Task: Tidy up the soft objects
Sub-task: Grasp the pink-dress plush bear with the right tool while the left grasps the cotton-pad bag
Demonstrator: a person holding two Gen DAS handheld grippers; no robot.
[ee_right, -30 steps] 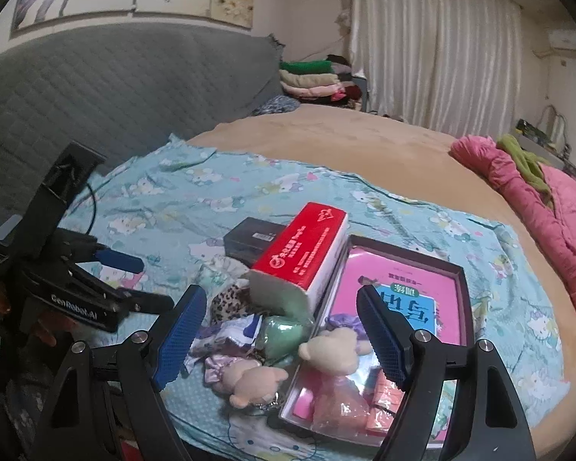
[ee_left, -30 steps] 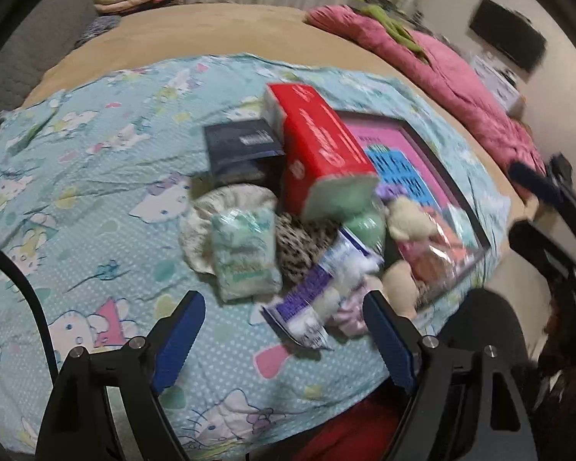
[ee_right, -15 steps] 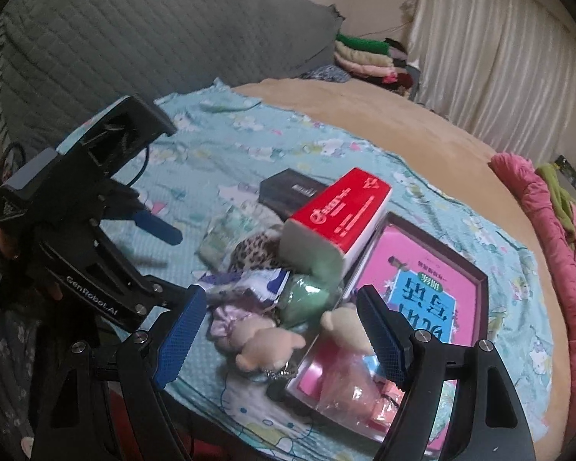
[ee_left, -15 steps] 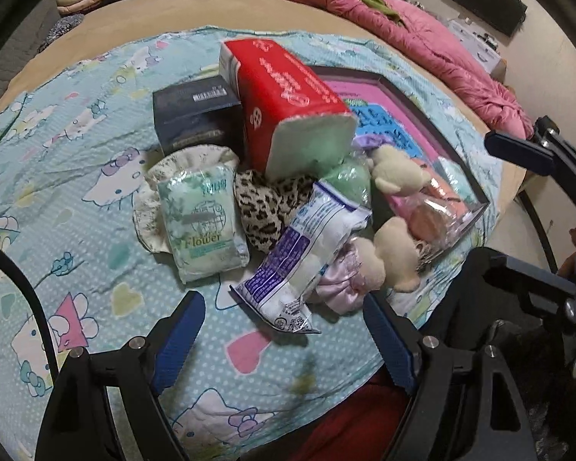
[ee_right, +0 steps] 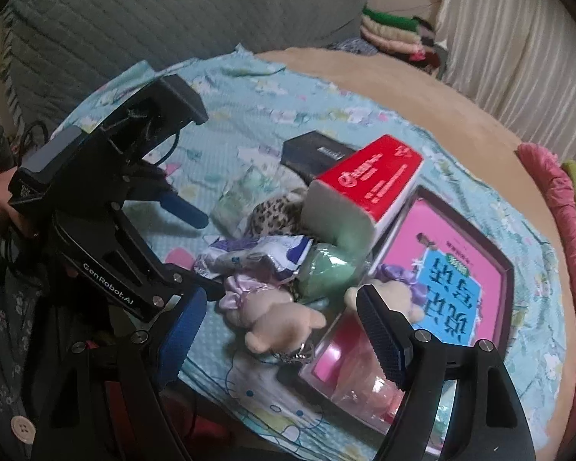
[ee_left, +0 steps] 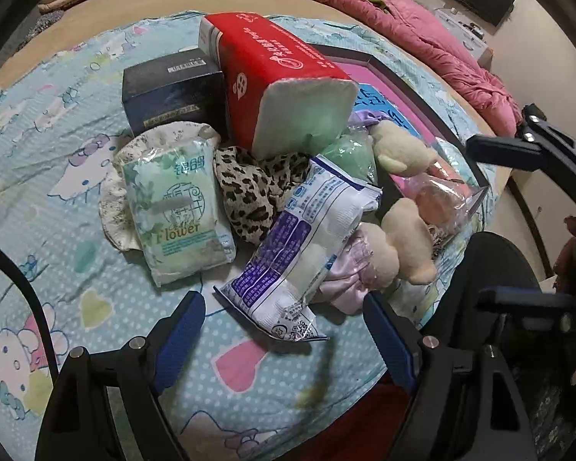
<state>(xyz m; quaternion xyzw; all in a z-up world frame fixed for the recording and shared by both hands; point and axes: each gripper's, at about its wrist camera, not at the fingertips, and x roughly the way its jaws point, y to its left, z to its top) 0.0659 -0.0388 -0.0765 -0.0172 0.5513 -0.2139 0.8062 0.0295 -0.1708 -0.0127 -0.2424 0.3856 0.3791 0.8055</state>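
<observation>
**Nothing sorted yet; both grippers poised over the pile**

Nothing is judged to have been organized so far. The soft objects lie heaped together on the patterned sheet [ee_left: 57, 176]: a green tissue pack [ee_left: 176, 207], a leopard-print cloth [ee_left: 249, 188], a white-and-purple packet [ee_left: 307, 238], two cream plush toys [ee_left: 407, 238] and a lilac fabric piece [ee_left: 349, 272]. A red tissue block [ee_left: 280, 77] leans over a dark box [ee_left: 172, 88]; beside it a pink-lined tray [ee_right: 457, 253] is seen, with a clear bag resting at its near end. All sorting is judged still to be done.

The left gripper [ee_left: 284, 330] is held tilted downward just short of the white-and-purple packet, jaws spread wide, nothing between them. The right gripper [ee_right: 280, 326] is likewise angled down over one plush toy [ee_right: 276, 319] near the tray corner, jaws apart and empty. No contact with any item is seen.
</observation>
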